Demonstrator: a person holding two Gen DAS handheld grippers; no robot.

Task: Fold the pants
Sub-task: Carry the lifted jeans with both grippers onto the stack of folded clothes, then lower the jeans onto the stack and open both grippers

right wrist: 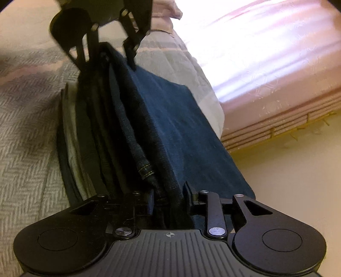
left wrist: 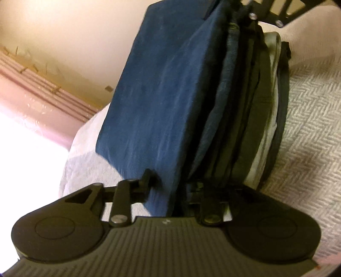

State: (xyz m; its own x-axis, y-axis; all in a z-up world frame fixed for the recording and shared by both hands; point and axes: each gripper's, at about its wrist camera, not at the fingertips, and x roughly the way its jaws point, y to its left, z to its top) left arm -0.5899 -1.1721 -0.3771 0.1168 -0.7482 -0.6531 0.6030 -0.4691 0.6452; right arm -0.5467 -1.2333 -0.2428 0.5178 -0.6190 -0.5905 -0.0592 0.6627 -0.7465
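Dark blue jeans point(left wrist: 162, 89) hang stretched between my two grippers, bunched in several layers, with a pale inner lining showing at one side. My left gripper point(left wrist: 170, 187) is shut on one end of the pants; its fingers are mostly buried in cloth. The right gripper point(left wrist: 253, 17) shows at the top of the left wrist view, clamped on the far end. In the right wrist view, the pants point(right wrist: 170, 132) run from my right gripper point(right wrist: 168, 198), shut on the thick denim edge with yellow stitching, up to the left gripper point(right wrist: 115, 55).
A bed with a grey herringbone cover point(left wrist: 309, 119) lies beneath the pants point(right wrist: 25, 132). A pink mattress side point(right wrist: 277, 85) and cream floor point(right wrist: 287, 170) lie beyond the bed's edge.
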